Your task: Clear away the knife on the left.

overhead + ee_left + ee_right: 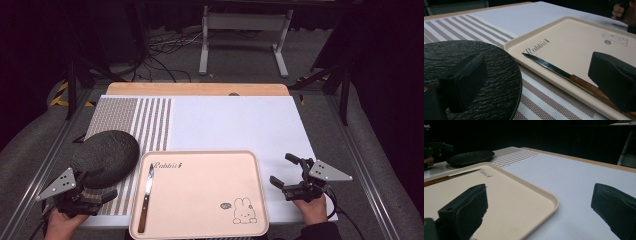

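One cream tray (210,200), rabbit print at its near right corner. One wooden-handled knife (146,197) along its left edge. One dark textured round plate (106,157) left of the tray. Left gripper (97,192) and right gripper (282,172): jaws apart, empty.

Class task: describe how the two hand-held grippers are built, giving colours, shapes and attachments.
Both the left gripper and the right gripper are black, each with two blocky fingers and a grey three-cornered plate on top. A dark cable trails from the right one.
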Available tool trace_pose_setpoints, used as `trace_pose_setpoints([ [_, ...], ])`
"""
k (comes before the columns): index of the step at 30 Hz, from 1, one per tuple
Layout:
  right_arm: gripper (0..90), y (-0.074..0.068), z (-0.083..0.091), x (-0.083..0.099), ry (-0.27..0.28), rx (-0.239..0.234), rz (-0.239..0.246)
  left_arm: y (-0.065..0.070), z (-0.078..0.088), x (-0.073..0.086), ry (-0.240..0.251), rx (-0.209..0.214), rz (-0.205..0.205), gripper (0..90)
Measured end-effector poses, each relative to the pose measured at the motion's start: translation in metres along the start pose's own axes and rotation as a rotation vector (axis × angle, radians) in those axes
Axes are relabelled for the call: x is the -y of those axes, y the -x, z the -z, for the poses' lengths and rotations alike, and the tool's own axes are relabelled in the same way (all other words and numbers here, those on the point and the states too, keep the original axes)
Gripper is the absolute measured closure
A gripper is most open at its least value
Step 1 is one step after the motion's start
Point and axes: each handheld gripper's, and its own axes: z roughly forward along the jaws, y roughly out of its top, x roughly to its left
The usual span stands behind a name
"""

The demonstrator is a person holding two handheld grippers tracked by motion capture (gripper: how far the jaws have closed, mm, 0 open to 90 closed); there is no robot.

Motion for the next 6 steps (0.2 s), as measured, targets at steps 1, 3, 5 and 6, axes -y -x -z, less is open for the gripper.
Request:
trace_pose_setpoints([
  [1,1.7,0.0,0.0001,0.0,0.0,0.001,0.0,-0.0003,0.0003,0.0,0.001,-0.002,0.003,3.4],
  [3,1.7,0.0001,0.0003,0.0,0.001,0.004,-0.001,-0.0015,0.0012,0.0004,0.008,-0.01,0.016,3.4],
  [5,1.6,0.0002,0.0005,0.0,0.001,0.009,-0.002,-0.0021,0.0018,0.0006,0.014,-0.013,0.025,3.3],
  [6,1.7,0.0002,0.0006,-0.0001,0.001,0.011,-0.002,-0.0021,0.0018,0.0006,0.014,-0.013,0.025,3.3],
])
